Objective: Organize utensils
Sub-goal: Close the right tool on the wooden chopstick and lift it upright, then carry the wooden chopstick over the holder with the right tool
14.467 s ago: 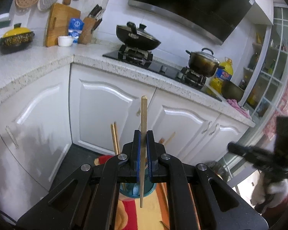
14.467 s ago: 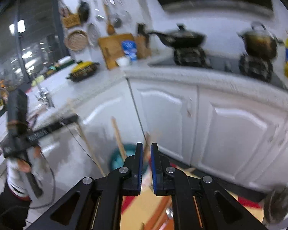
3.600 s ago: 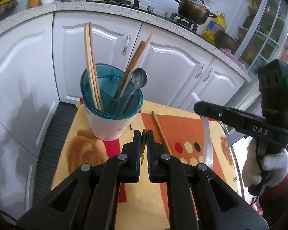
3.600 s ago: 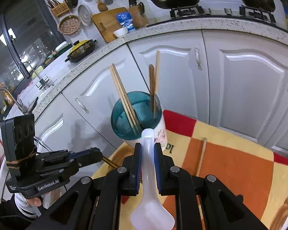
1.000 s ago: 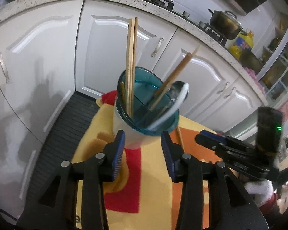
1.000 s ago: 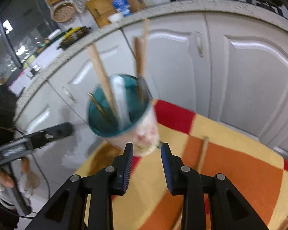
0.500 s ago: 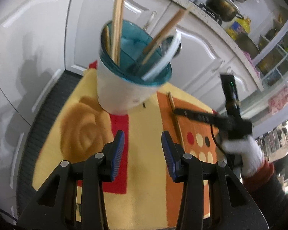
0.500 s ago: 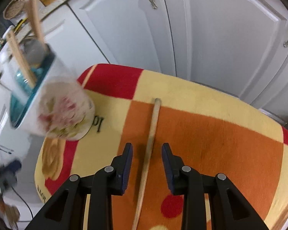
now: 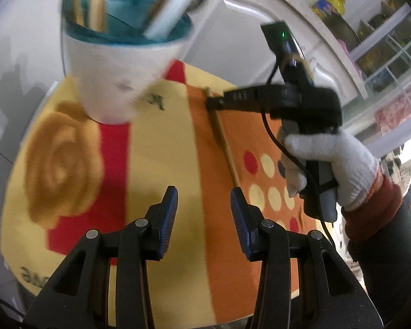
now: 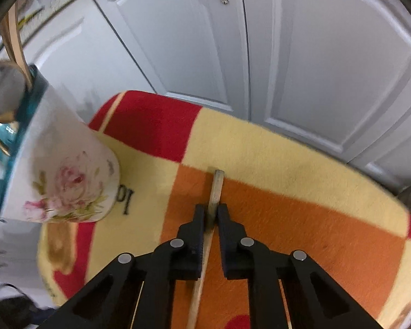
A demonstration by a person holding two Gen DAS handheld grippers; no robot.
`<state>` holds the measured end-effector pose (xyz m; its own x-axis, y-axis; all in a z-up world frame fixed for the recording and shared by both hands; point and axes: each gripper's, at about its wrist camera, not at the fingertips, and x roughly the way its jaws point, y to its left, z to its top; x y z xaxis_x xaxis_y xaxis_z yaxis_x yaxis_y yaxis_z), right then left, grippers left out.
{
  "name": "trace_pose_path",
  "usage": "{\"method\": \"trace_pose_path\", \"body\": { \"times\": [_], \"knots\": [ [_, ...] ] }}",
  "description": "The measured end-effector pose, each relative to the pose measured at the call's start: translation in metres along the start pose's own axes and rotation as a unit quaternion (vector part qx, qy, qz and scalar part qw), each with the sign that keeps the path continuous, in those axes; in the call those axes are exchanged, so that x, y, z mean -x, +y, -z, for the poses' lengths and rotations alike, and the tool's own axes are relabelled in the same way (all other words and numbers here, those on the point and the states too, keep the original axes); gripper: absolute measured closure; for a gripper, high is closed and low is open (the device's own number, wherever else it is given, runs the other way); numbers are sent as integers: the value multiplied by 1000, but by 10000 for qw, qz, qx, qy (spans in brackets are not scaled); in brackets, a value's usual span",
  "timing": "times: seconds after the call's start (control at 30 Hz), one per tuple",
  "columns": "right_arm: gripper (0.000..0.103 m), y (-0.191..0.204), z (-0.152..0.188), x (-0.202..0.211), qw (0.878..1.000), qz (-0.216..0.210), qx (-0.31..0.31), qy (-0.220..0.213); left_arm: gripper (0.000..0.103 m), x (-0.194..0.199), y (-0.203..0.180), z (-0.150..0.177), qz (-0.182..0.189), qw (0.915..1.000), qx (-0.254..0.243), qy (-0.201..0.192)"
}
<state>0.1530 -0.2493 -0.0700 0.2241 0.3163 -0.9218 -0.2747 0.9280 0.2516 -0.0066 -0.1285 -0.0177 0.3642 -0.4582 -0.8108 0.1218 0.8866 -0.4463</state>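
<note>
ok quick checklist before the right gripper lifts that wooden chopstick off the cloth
1. Right gripper astride the wooden chopstick: ok, one finger each side near its far end.
2. Jaws fully clamped on it: cannot tell.
3. Chopstick flat on the orange and yellow cloth, nothing on top: ok.
4. Left gripper open, empty, clear of the chopstick: ok.
5. White floral utensil cup with teal liner upright: ok.
6. Room left in the cup: ok, crowded but teal gaps show.
</note>
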Motion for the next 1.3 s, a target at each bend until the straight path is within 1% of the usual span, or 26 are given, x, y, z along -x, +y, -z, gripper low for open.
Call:
{"method": "trace_pose_path", "body": {
  "times": [0.17,0.3,0.33,0.43,0.57,0.63,0.67,0.7,0.8,0.9,0.97,1.07,1.17,1.3],
  "knots": [
    [95,-10,8,5,9998,-135,-121,23,64,-29,-23,-3,71,9994,-154,286],
    [95,-12,1,2,9997,-179,-186,56,64,-50,-37,-5,95,9981,-307,530],
    [95,-11,6,2,9996,-201,-207,68,64,-53,-39,-6,91,9977,-344,582],
    [95,-13,6,1,9990,-320,-283,143,64,-65,-46,-7,-15,9966,-435,702],
    [95,-16,6,0,9983,-464,-320,172,65,-80,-55,-12,-105,9960,-379,808],
    [95,-20,7,0,9979,-528,-341,161,77,-84,-57,-14,-171,9965,-330,755],
    [95,-21,7,0,9977,-560,-349,155,91,-87,-57,-15,-235,9961,-328,780],
    [95,-22,6,0,9975,-588,-363,146,94,-88,-56,-15,-264,9963,-314,749],
    [95,-21,7,0,9979,-571,-304,103,94,-88,-53,-17,-175,9968,-335,707],
    [95,-17,12,8,9985,-526,-153,-67,95,-82,-46,-17,-113,9970,-292,708],
    [95,-13,16,17,9978,-613,-126,-197,96,-74,-42,-17,-105,9971,-337,670],
    [95,-9,19,35,9960,-806,-98,-369,97,-62,-40,-17,-184,9969,-544,538],
    [95,-3,22,57,9933,-1003,-32,-570,98,-45,-38,-16,-250,9964,-729,351],
    [95,12,27,90,9887,-1231,128,-846,98,-20,-38,-16,-250,9949,-976,85]
  ]
}}
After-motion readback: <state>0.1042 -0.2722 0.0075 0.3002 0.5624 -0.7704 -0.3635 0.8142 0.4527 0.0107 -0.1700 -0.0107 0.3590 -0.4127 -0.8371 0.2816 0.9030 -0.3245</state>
